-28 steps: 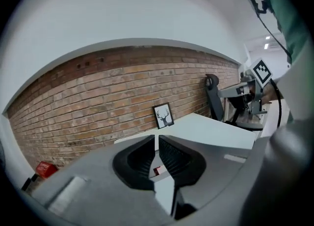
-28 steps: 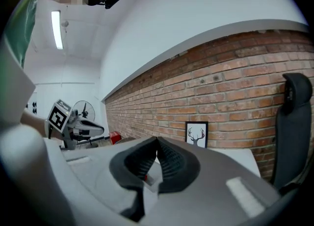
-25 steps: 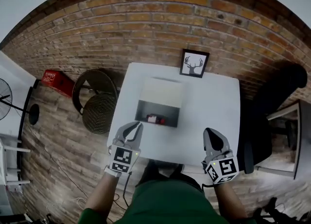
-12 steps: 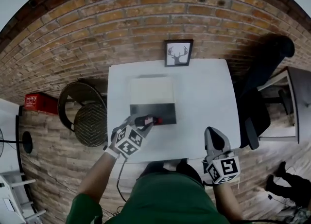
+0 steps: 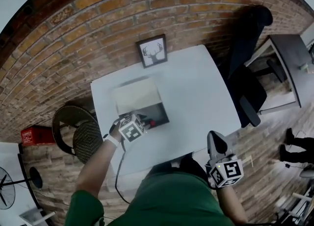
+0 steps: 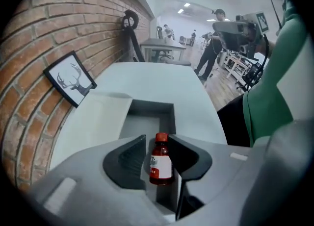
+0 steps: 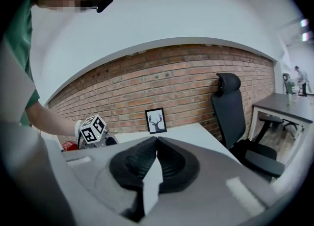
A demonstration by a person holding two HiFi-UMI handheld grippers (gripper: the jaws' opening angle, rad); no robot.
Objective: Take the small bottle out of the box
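My left gripper (image 6: 157, 138), far nearer than my closed, empty right gripper (image 7: 156, 140), points down into the box (image 6: 149, 108), its jaws just opened and apart around the small bottle (image 6: 160, 165), whose long axis runs along them, cap farthest.

Left side reaching down, right side held back
The left gripper (image 5: 143, 122) points steeply down, its jaws just opening around the small bottle (image 6: 160, 161); the right gripper (image 5: 215, 137), jaws together, hangs beyond the table's (image 5: 196, 92) near edge.

A white desk (image 5: 196, 97) stands against a brick wall (image 5: 122, 4); a deer picture (image 5: 152, 51) leans there, with a black office chair (image 5: 248, 80) beside.
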